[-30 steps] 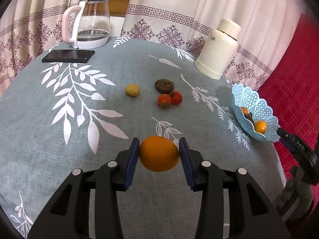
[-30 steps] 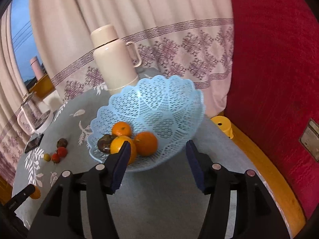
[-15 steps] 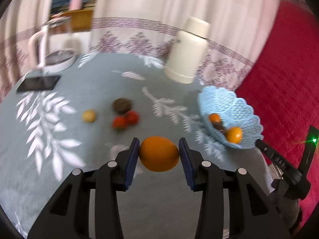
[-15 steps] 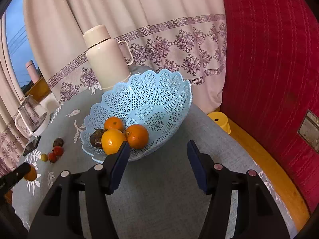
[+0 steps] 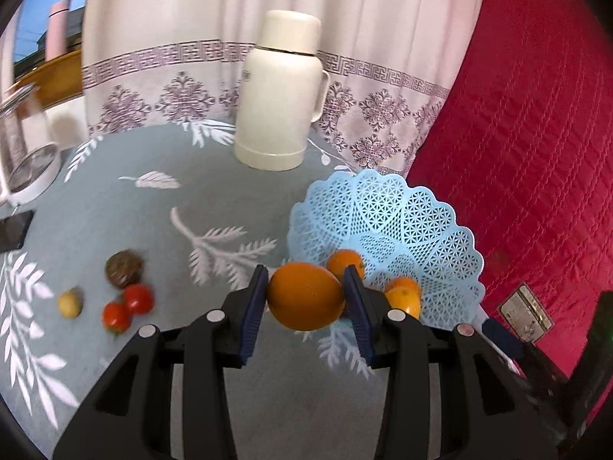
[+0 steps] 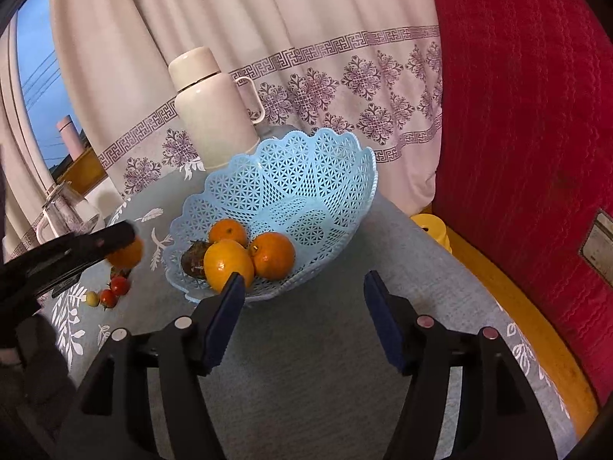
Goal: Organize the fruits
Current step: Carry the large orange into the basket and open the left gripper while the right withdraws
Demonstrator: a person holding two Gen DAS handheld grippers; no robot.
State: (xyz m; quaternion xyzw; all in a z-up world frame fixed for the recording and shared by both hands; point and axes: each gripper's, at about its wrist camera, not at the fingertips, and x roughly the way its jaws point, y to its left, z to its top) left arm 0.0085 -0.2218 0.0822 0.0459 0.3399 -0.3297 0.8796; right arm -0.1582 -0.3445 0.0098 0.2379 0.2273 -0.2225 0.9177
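My left gripper [image 5: 305, 299] is shut on an orange [image 5: 305, 296], held above the cloth just left of the light blue lattice basket [image 5: 413, 214]. The basket [image 6: 306, 176] holds three oranges [image 6: 272, 255] and a dark brown fruit [image 6: 193, 260]. On the cloth lie two red tomatoes [image 5: 128, 306], a small yellow fruit [image 5: 70, 302] and a dark brown fruit [image 5: 123, 268]. My right gripper [image 6: 302, 314] hovers in front of the basket; its jaws are opening with nothing between them. In the right wrist view the left gripper with its orange [image 6: 124, 253] comes in from the left.
A cream thermos flask [image 5: 281, 92] stands behind the basket. A glass kettle [image 5: 23, 142] and a black phone [image 5: 13, 228] sit at the far left. Curtains hang behind the round table; a red quilted surface [image 5: 536, 153] borders it on the right.
My left gripper has carried the orange to the right, up close to the basket. The right gripper's jaws have widened while it stayed in place.
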